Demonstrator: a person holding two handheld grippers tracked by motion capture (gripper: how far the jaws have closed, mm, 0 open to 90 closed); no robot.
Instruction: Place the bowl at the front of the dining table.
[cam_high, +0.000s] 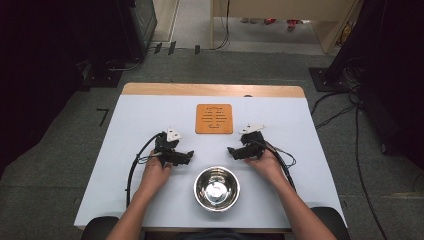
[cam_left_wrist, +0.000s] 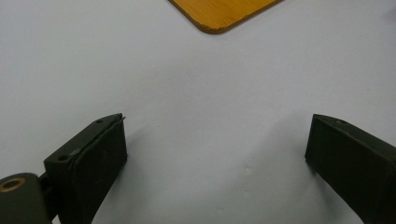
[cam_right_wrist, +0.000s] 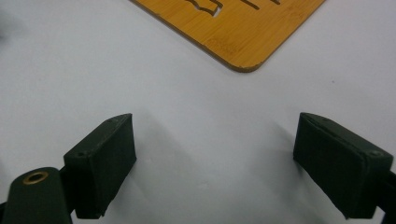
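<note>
Your steel bowl (cam_high: 216, 188) sits nearest you, close to the counter's (cam_high: 135, 125) near edge at its middle: round, shiny, mirror-bright inside, with nothing in it. Beyond it, toward the far edge, lies a square bamboo trivet (cam_high: 214, 118) with cut slots. You hold the left gripper (cam_high: 188, 156) and right gripper (cam_high: 231, 151) either side of the bowl, both with jaws spread wide, gripping nothing.

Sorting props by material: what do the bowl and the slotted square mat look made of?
Bowl: likely stainless steel, polished; its inside mirrors the light. Mat: looks like bamboo or wood, smooth orange-brown with fine grain and cut-through slots.
</note>
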